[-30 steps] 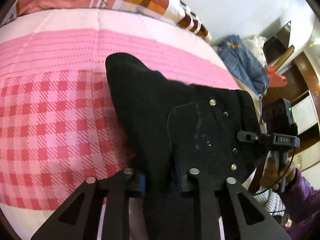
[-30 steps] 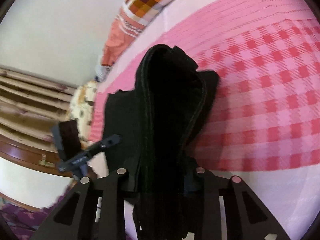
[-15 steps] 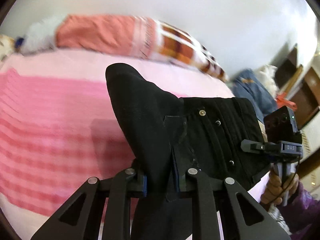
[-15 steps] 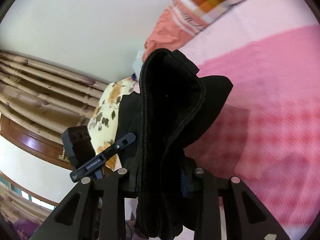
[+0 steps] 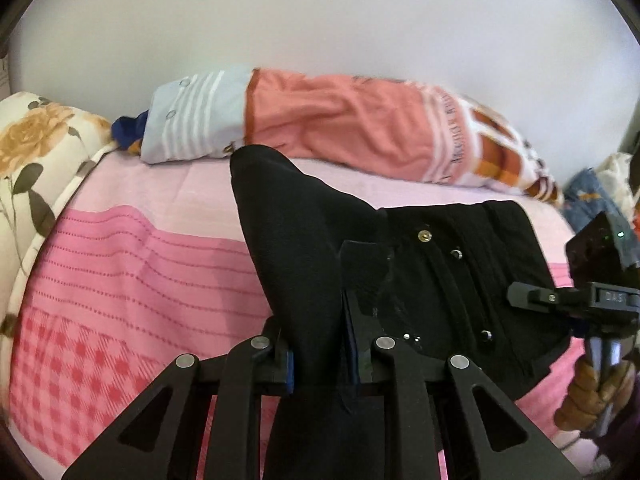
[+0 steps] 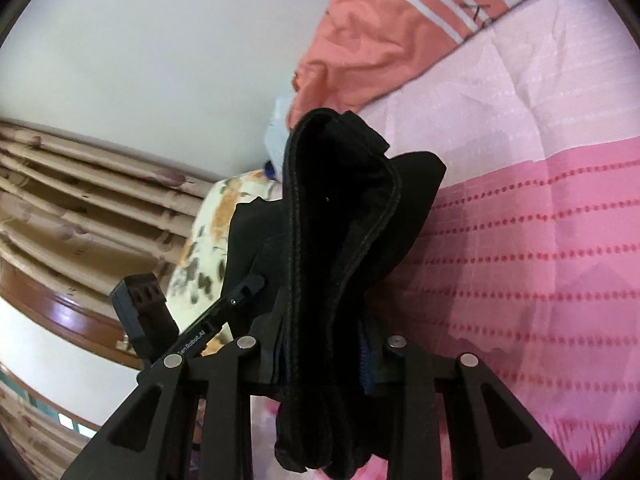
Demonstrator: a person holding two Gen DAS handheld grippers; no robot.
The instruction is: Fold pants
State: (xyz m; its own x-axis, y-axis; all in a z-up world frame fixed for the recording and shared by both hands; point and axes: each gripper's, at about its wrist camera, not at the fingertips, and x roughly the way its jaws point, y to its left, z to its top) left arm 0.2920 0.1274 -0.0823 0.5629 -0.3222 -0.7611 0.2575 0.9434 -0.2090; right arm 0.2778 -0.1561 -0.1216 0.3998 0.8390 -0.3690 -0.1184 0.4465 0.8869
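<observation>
Black pants (image 5: pixel 304 248) hang stretched between my two grippers above a pink bed. My left gripper (image 5: pixel 320 364) is shut on a bunched fold of the cloth, which rises in a peak in front of it. The waistband with its metal studs (image 5: pixel 452 264) runs off to the right toward the other gripper (image 5: pixel 592 300), held by a hand. In the right wrist view my right gripper (image 6: pixel 324 364) is shut on a thick roll of the same pants (image 6: pixel 340 220), several seamed layers standing up between the fingers. The left gripper (image 6: pixel 192 332) shows at lower left there.
The pink striped and checked bedsheet (image 5: pixel 132 280) lies below. A long orange and checked bolster (image 5: pixel 360 128) runs along the white wall. A floral pillow (image 5: pixel 28 160) sits at the left edge. Denim clothes (image 5: pixel 592 200) are piled at far right. Curtains (image 6: pixel 80 208) hang beyond the bed.
Both grippers have carried the pants across the bed toward the bolster and the wall. The views have tipped up, so the checked sheet has slid down and the wall fills the top.
</observation>
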